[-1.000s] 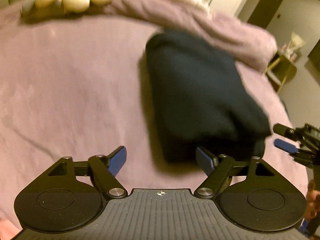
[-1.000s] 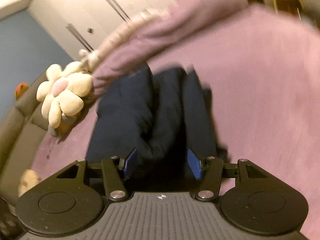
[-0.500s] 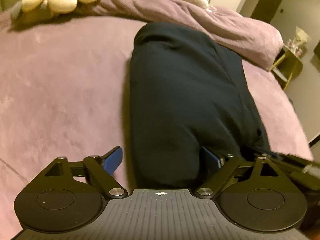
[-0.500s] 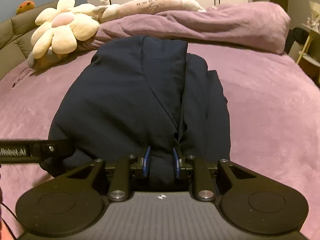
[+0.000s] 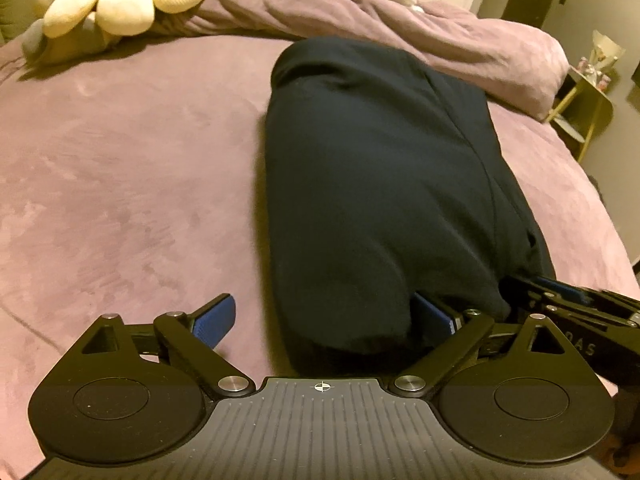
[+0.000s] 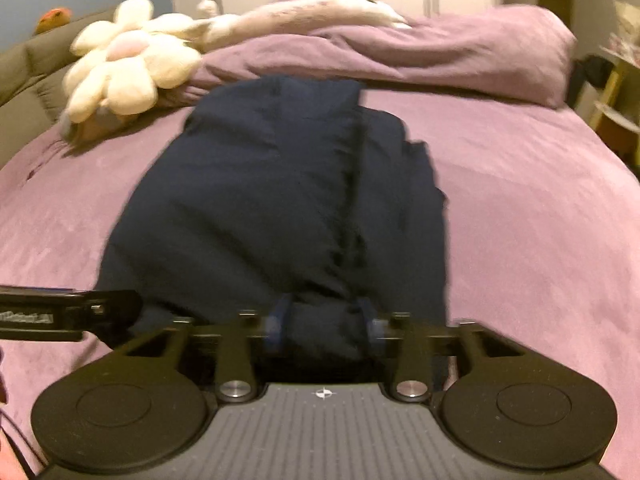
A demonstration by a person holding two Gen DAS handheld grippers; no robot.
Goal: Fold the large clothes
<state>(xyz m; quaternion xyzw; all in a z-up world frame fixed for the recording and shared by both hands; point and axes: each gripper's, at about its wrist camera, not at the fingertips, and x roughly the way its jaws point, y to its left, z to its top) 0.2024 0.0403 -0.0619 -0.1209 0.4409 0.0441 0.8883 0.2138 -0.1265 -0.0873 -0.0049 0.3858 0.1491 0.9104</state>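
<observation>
A dark navy garment [image 5: 380, 184], folded into a long narrow bundle, lies lengthwise on the purple bed; it also shows in the right wrist view [image 6: 280, 208]. My left gripper [image 5: 326, 318] is open, with its jaws wide apart around the garment's near left corner. My right gripper [image 6: 326, 322] has its jaws partly apart around the garment's near hem, and the cloth fills the gap. The right gripper also shows at the right edge of the left wrist view [image 5: 568, 304]. The left gripper shows at the left edge of the right wrist view [image 6: 68, 314].
A cream flower-shaped plush [image 6: 128, 64] lies at the head of the bed on the left. A rumpled purple duvet [image 6: 420, 52] and a long pale pillow [image 6: 312, 16] lie across the back. A yellow side table [image 5: 584, 104] stands to the right of the bed.
Both grippers came in to the garment's near end. The right gripper's jaws, narrow on the hem half a second ago, are wider apart now. The left gripper stays open at the corner.
</observation>
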